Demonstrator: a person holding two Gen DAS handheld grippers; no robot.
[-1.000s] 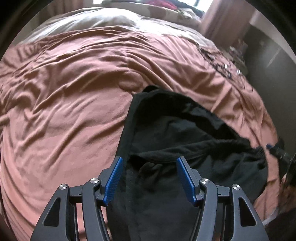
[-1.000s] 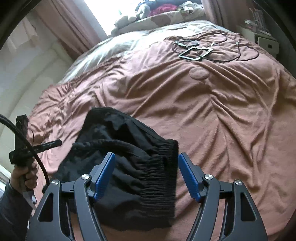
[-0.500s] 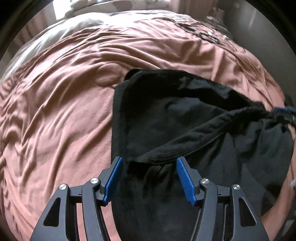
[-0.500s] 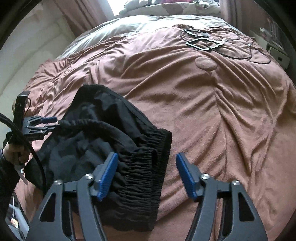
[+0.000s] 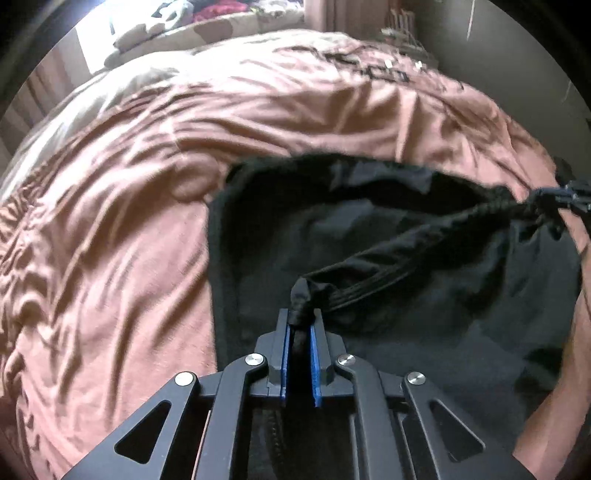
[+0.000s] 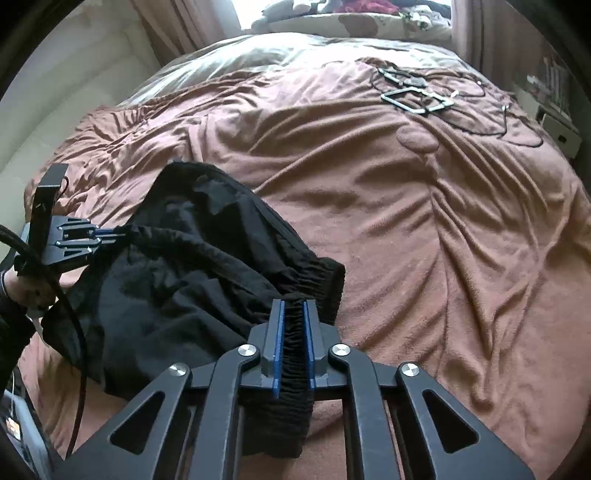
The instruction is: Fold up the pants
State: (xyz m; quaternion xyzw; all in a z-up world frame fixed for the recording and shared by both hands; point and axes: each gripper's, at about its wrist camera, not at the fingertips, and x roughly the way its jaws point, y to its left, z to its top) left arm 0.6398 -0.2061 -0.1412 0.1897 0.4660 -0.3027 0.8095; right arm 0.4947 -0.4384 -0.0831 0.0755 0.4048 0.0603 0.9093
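Note:
Black pants (image 5: 388,266) lie bunched on a brown bedspread (image 5: 110,221). My left gripper (image 5: 300,321) is shut on a bunched fold of the pants' edge. My right gripper (image 6: 293,308) is shut on the elastic waistband (image 6: 317,280). The fabric is stretched between the two. In the left wrist view the right gripper (image 5: 569,195) shows at the far right holding the pants. In the right wrist view the left gripper (image 6: 110,232) shows at the left, held in a hand, pinching the pants (image 6: 177,280).
The brown bedspread (image 6: 424,221) covers a wide bed. Metal frames and black cables (image 6: 417,92) lie on its far right part. Pillows and clothes (image 6: 351,18) sit by the window at the head. A wall (image 6: 55,92) runs along the left.
Both grippers went from open to shut on the pants. The waistband edge is now lifted and pulled taut between them.

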